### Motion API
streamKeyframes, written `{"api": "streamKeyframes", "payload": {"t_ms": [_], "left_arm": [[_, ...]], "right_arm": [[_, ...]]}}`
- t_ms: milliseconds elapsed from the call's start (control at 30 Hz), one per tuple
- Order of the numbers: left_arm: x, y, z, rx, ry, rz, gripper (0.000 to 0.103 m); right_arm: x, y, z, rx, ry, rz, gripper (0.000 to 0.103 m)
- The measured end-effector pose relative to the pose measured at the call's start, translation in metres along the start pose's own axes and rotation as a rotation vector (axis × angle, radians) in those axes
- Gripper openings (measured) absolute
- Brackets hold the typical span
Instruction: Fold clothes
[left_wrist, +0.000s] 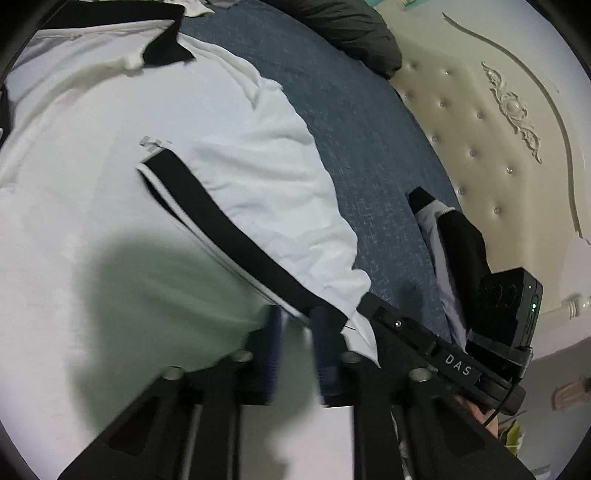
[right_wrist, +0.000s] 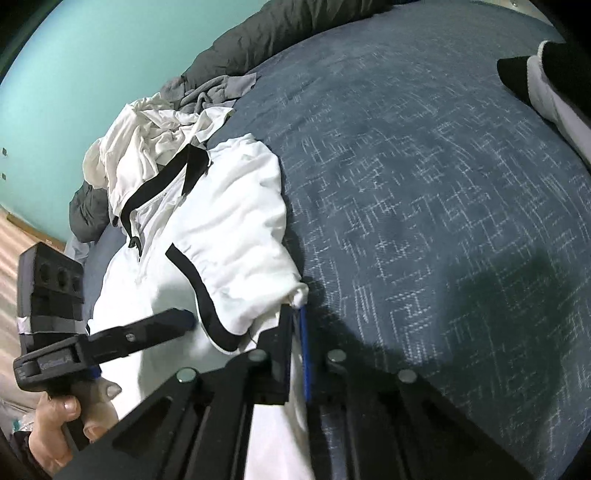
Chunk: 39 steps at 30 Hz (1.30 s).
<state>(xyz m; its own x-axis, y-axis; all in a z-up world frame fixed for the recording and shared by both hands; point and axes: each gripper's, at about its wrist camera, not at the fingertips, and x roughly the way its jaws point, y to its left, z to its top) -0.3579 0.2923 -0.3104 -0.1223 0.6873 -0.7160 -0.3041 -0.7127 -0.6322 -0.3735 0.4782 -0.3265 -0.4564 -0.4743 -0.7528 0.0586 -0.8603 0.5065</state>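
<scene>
The right gripper (right_wrist: 295, 321) is clamped on a corner of the white shirt (right_wrist: 229, 236), near its black-trimmed sleeve, likely to carry that edge over for a fold. The left gripper (left_wrist: 295, 332) is nearly closed, its blurred fingers pinching shirt fabric beside the black stripe (left_wrist: 221, 229). The shirt lies spread on the blue bedspread (right_wrist: 424, 184). A crumpled pile of white clothes (right_wrist: 147, 129) touches its collar end, and a dark duvet (right_wrist: 280, 33) lies beyond. A black-and-white garment (right_wrist: 546, 81) sits well apart.
</scene>
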Motion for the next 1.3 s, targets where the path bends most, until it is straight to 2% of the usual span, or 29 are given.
{"api": "streamKeyframes", "payload": {"t_ms": [33,233,400,567,800,900,967,1133,1167,1300], "left_arm": [[0.001,-0.001,-0.001,0.003,0.001,0.002,0.000],[0.004,0.011,-0.005,-0.016,0.001,0.029,0.000],[-0.015,0.022,-0.009,-0.016,-0.018,0.041,0.000],[-0.067,0.041,-0.023,-0.010,-0.063,0.101,0.000],[-0.158,0.110,-0.056,-0.128,-0.150,0.219,0.000],[-0.202,0.143,-0.074,-0.185,-0.205,0.290,0.007],[-0.229,0.165,-0.084,-0.223,-0.239,0.332,0.026],[-0.296,0.219,-0.103,-0.328,-0.326,0.411,0.044],[-0.308,0.229,-0.105,-0.344,-0.347,0.426,0.047],[-0.337,0.259,-0.113,-0.401,-0.416,0.457,0.049]], "right_arm": [[-0.001,-0.001,0.000,0.001,-0.004,-0.001,0.002],[-0.004,-0.014,0.001,0.025,-0.021,-0.042,0.002],[-0.003,-0.014,0.001,0.027,-0.022,-0.055,0.002],[-0.007,-0.021,0.001,0.072,-0.029,-0.064,0.001],[-0.041,-0.009,-0.010,0.079,-0.083,-0.072,0.004],[-0.056,0.003,-0.021,0.085,-0.095,-0.045,0.010],[-0.065,0.012,-0.029,0.083,-0.108,-0.027,0.016],[-0.087,0.041,-0.051,0.080,-0.136,0.016,0.049],[-0.090,0.046,-0.054,0.079,-0.142,0.023,0.050],[-0.093,0.068,-0.066,0.064,-0.138,0.065,0.053]]}}
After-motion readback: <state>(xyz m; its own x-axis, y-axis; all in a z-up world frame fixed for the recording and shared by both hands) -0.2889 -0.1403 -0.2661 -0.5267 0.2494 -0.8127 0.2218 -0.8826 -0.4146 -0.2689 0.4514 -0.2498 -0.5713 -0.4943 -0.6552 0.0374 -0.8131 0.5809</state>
